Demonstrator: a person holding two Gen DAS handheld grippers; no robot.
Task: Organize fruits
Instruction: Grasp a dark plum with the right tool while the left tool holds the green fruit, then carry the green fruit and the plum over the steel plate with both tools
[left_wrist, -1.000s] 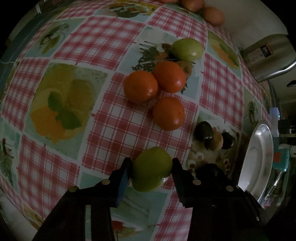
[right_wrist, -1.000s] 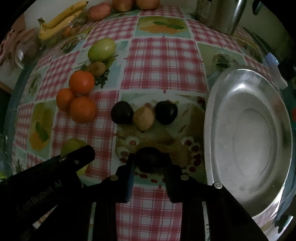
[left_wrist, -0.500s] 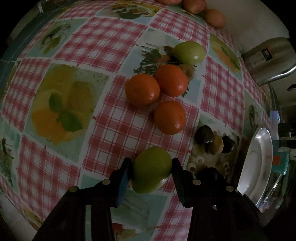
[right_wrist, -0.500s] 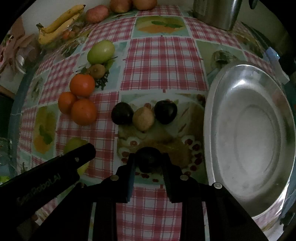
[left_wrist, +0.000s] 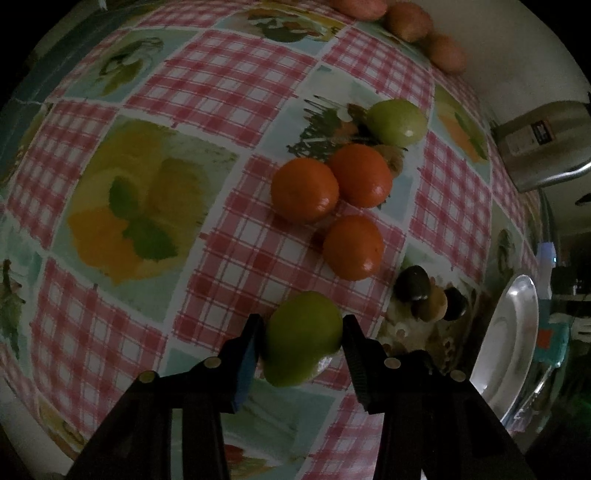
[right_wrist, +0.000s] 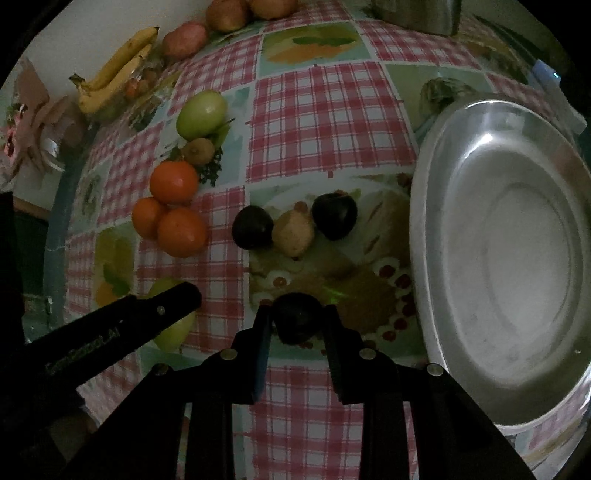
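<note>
While the left gripper (left_wrist: 301, 341) is keeping its clamp on a green apple (left_wrist: 303, 338), the right gripper (right_wrist: 297, 321) is squeezing a dark plum (right_wrist: 298, 316), as it was a second ago. Both fruits are hanging over the checked tablecloth (right_wrist: 325, 110); the plum is drifting slightly toward the steel bowl (right_wrist: 436, 229). Three oranges (left_wrist: 332, 206), another apple (right_wrist: 201, 112) and two more plums (right_wrist: 253, 227) are lying beyond. Neither fruit is being released yet, so sorting is probably only beginning.
</note>
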